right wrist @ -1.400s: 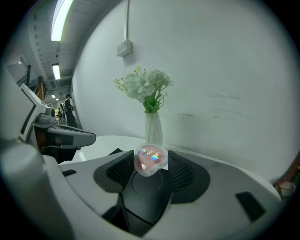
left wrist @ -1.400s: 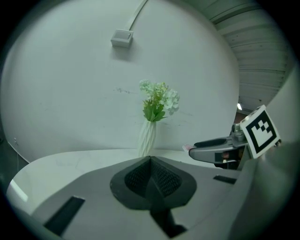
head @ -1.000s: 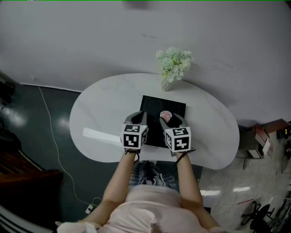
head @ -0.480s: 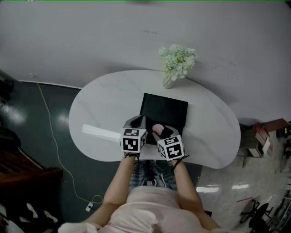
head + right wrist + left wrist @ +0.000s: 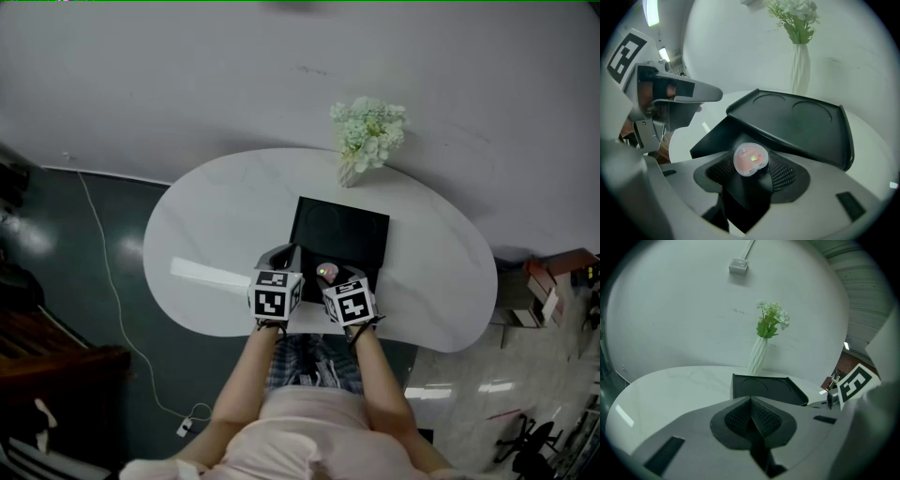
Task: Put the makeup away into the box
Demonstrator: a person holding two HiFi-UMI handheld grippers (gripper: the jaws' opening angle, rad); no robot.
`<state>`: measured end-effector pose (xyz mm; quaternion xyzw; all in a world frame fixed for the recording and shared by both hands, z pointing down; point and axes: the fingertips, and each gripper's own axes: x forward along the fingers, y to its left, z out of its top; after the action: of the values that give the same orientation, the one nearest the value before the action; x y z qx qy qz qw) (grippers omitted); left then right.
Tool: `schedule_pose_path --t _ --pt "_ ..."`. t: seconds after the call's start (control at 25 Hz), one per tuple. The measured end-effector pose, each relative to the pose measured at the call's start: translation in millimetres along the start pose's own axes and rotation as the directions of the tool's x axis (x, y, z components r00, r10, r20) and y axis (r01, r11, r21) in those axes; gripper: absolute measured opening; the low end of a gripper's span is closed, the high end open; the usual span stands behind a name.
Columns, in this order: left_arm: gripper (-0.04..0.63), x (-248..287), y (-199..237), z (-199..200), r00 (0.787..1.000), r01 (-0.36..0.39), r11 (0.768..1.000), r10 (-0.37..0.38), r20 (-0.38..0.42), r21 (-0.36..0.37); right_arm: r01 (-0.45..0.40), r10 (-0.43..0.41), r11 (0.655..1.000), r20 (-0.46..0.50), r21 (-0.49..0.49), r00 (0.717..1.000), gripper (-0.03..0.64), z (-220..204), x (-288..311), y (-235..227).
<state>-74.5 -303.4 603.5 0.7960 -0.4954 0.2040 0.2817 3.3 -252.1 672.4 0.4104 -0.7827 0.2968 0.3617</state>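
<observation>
- Over to the right gripper: its two dark ribbed pads are pinching a small round pink compact in a clear plastic case, flat face turned towards the camera.
- In the head view the pink compact hangs at the near edge of a flat black square plastic box, on the person's side of it. Whether it touches the box I cannot tell.
- The black box shows a raised rim and two shallow round recesses side by side in its upper surface. A lower dark part juts out beneath that surface on the near side, right under the held compact.
- Left gripper now — its meshed pads are pressed together with nothing between them. It sits low over the white rounded marble-look table, just beside the box's near left corner.
- The two grippers are side by side and close, their black-and-white marker cubes facing up at the head camera.
- At the far edge of the table, behind the box, stands a white ribbed vase of pale green and white flowers, up against the plain grey wall.
</observation>
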Motion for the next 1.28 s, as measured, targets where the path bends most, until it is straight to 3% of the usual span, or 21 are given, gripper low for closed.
schedule_pose_path --t 0.12,0.44,0.8,0.96,1.12,1.28 --pt "0.025 0 3 0 1.000 -0.004 1.000 0.004 -0.004 -0.003 0.003 -0.003 1.000 -0.002 0.013 1.000 0.250 0 1 -2" --pt "0.025 1 8 2 1.000 -0.006 1.000 0.006 -0.005 -0.010 -0.036 0.036 0.997 0.002 0.062 0.999 0.363 3 -2 1" --pt "0.026 1 7 14 1.000 -0.001 1.000 0.001 0.021 -0.001 -0.133 0.132 0.990 0.009 0.055 0.991 0.368 10 -22 14" --pt "0.026 -3 7 32 0.998 -0.002 1.000 0.002 0.055 0.006 -0.155 0.152 0.988 0.090 0.024 0.984 0.341 38 -49 9" --pt "0.026 -11 4 56 0.995 -0.002 1.000 0.000 0.103 0.020 -0.083 0.068 0.995 0.236 0.054 0.969 0.275 69 -88 -25" --pt "0.025 -22 -1 81 0.988 0.000 0.999 -0.006 0.154 0.043 0.037 -0.078 0.994 0.419 0.106 0.905 0.215 101 -140 -70"
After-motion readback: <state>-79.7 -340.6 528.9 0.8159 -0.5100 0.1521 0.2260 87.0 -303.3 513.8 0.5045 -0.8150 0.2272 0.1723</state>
